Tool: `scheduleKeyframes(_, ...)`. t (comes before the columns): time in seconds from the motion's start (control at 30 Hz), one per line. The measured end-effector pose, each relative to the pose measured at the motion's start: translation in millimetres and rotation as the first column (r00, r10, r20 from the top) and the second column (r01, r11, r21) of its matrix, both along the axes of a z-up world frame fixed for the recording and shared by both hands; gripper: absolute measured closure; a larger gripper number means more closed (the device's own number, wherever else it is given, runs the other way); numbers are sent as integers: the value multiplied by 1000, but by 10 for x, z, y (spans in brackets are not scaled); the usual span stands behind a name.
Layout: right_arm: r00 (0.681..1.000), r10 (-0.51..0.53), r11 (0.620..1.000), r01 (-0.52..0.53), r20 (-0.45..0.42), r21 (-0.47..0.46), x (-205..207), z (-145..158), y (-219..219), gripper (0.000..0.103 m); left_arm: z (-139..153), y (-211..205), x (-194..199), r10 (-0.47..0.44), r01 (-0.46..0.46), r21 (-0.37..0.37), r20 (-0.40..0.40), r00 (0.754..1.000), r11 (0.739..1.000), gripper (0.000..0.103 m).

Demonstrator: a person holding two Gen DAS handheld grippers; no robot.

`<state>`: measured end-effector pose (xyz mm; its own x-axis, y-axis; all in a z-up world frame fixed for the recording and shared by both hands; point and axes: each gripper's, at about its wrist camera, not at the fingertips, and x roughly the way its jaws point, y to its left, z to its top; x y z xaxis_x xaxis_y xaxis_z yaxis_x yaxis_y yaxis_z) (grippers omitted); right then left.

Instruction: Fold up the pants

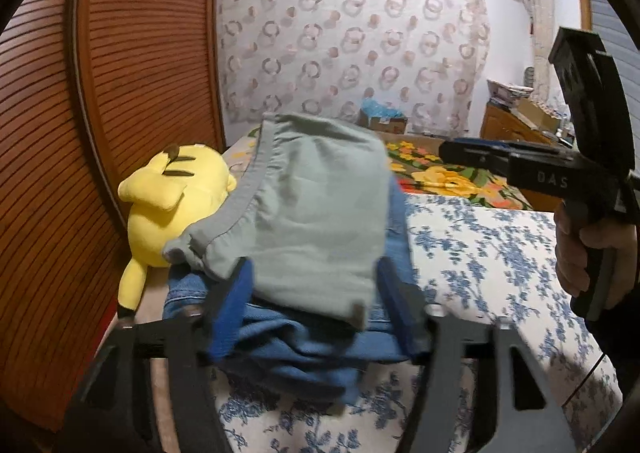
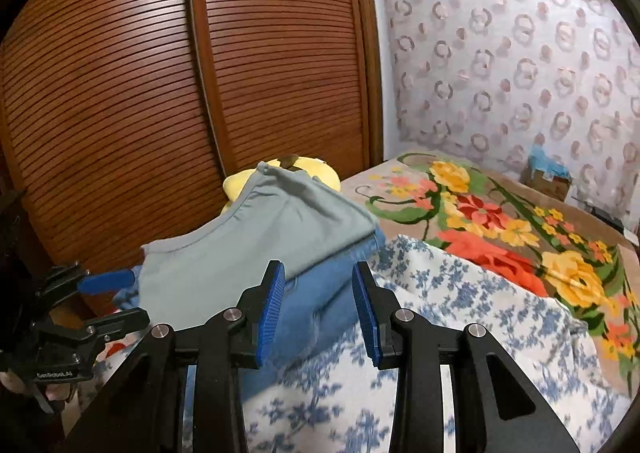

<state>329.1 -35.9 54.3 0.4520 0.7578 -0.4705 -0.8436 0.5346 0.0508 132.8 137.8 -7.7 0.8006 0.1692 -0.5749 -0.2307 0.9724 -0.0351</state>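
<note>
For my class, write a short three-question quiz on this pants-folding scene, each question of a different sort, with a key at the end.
1. True or false: the grey-green pants lie on top of the blue jeans.
2. Multiple choice: what lies beside the clothes pile, against the wooden wardrobe? A. a pillow B. a yellow plush toy C. a shoe box
3. Fill in: the fingers of the right gripper are ____, with nothing clamped between them.

Key: 1 true. 2 B. 3 open. The left gripper is open too, its fingers standing either side of the pile on the blue-flowered cover.
</note>
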Motion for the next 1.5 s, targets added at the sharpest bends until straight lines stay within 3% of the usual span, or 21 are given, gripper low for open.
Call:
scheduleKeyframes(0.2, 999, -35, 999, 35, 14, 13, -314, 77, -330, 67, 123, -191, -130, -56, 56, 8, 35, 998, 998, 0)
scheduleKeyframes(0.73, 989, -144, 989, 143, 30, 42, -1076, 127, -923, 65, 304, -650, -391, -124, 123, 25, 73, 990, 992, 0)
scheduleKeyframes(0.93, 978, -206, 978, 204, 33, 41, -1370, 115, -1138, 53, 336, -810, -405, -159, 159, 1, 80, 984, 987, 0)
scheduleKeyframes(1.2, 950, -307, 951, 306, 49, 37, -1669, 87, -1288, 14, 298, -1044, -346, -209, 208, 20, 66, 976, 978, 0)
scheduleKeyframes(1.5, 918, -396, 918, 394, 30, 49, -2032, 50, -1484, 7, 267, -1291, -456, -239, 239, 20, 63, 969, 971, 0)
